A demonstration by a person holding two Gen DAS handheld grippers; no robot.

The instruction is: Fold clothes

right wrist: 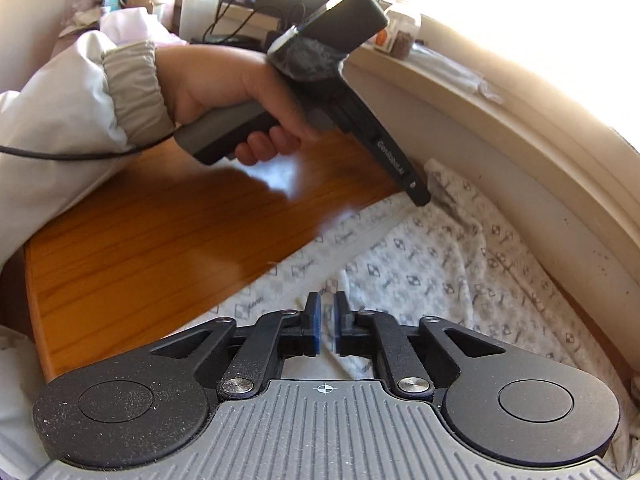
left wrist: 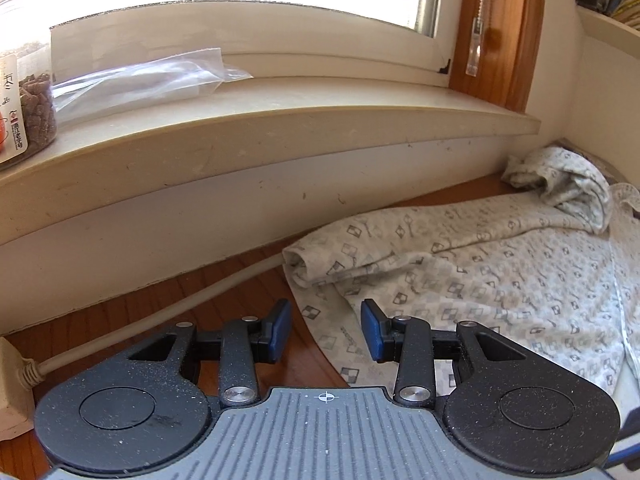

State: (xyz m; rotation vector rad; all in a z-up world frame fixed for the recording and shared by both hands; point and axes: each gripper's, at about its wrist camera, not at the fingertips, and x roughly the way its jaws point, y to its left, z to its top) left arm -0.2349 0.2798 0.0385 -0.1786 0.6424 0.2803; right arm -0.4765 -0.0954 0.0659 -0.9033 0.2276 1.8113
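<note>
A cream garment (left wrist: 480,280) with a grey diamond print lies crumpled on the wooden table (left wrist: 140,312) against the wall under the windowsill. One sleeve with a rolled cuff (left wrist: 300,268) stretches toward the left. My left gripper (left wrist: 326,330) hovers open over the garment's near edge, nothing between its blue pads. In the right wrist view the garment (right wrist: 460,272) spreads across the table (right wrist: 140,240). My right gripper (right wrist: 328,320) sits low over its front hem, pads a narrow gap apart, not pressing the cloth. A hand (right wrist: 224,88) holds the left gripper (right wrist: 419,197) above the garment's far corner.
A deep windowsill (left wrist: 280,128) carries a jar of brown pellets (left wrist: 32,112) and a clear plastic bag (left wrist: 140,80). A grey cable (left wrist: 160,320) runs along the wall to a power strip (left wrist: 12,384). Bottles and cables (right wrist: 200,0) crowd the far end.
</note>
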